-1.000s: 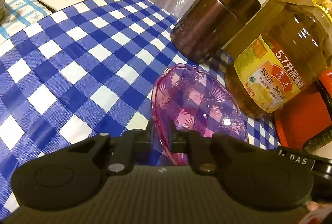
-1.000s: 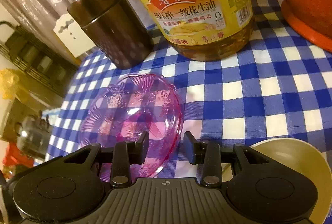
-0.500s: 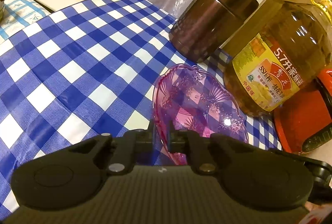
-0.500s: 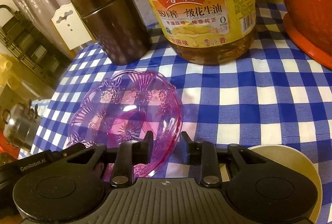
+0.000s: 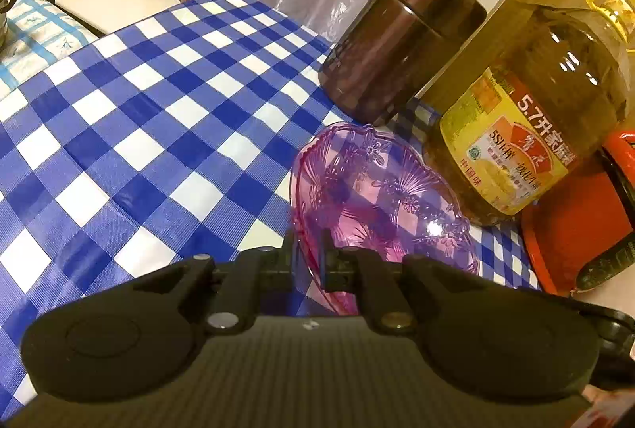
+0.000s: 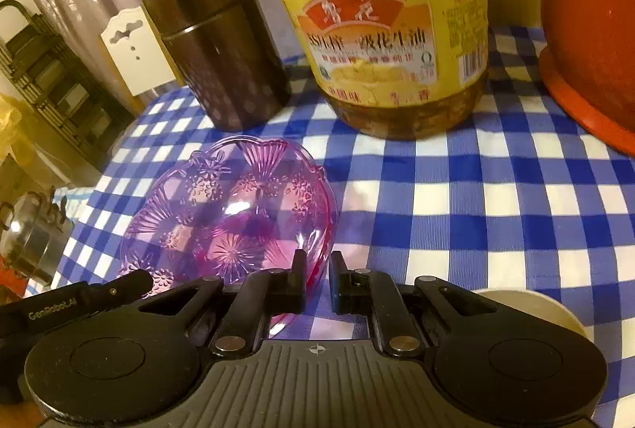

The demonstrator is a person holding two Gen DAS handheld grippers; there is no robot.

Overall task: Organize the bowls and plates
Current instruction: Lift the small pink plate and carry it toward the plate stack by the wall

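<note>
Left wrist view shows the left gripper (image 5: 307,261) pinching the near rim of the pink glass bowl (image 5: 377,198), which sits on the checked tablecloth (image 5: 139,110) near its far edge, just before the oil bottle (image 5: 532,118) and brown canister (image 5: 401,39). Right gripper (image 6: 316,281) has just been closing, and its jaws now clamp the bowl's opposite rim; a cream bowl (image 6: 528,305) lies beside it.

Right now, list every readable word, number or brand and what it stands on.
"5.7升家庭装": red band on the oil bottle.
"5S": oil bottle label, in the left wrist view.
"GenRobot.AI": left gripper, seen from the right wrist view.
Remaining label print: too blurred to read.
</note>
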